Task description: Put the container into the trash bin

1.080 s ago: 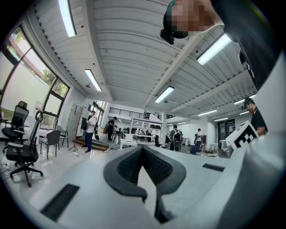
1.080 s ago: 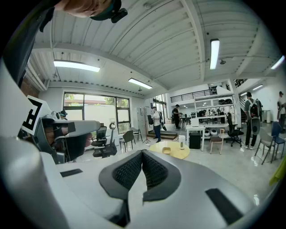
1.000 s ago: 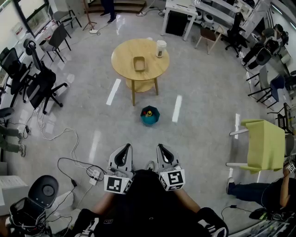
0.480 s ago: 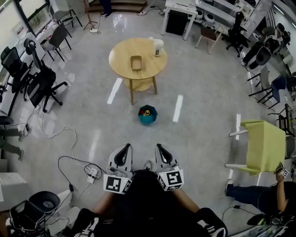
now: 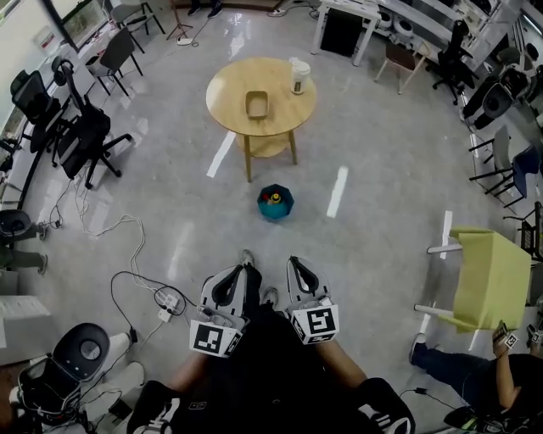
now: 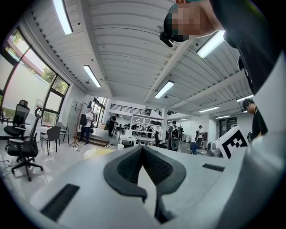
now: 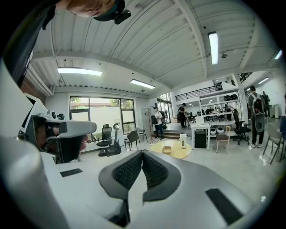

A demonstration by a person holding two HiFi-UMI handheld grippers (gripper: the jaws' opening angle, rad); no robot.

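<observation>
A shallow tan container [image 5: 256,104] lies on a round wooden table [image 5: 233,89], with a white cup [image 5: 299,76] at the table's right rim. The teal trash bin [image 5: 275,203] stands on the floor in front of the table, with some items inside. My left gripper [image 5: 241,271] and right gripper [image 5: 293,264] are held side by side low in the head view, well short of the bin, both shut and empty. The right gripper view shows its jaws [image 7: 142,153] closed, with the table [image 7: 175,152], container [image 7: 166,149] and cup [image 7: 182,140] far ahead. The left gripper's [image 6: 142,148] pads also meet.
Black office chairs [image 5: 81,140] stand at the left. Cables and a power strip [image 5: 164,297] lie on the floor to my left. A yellow-green chair [image 5: 488,271] and a seated person [image 5: 475,373] are at the right. Desks [image 5: 356,17] line the back.
I have stepped forward: both grippers have advanced towards the bin and table. A shoe now shows between the grippers. Both stay shut.
</observation>
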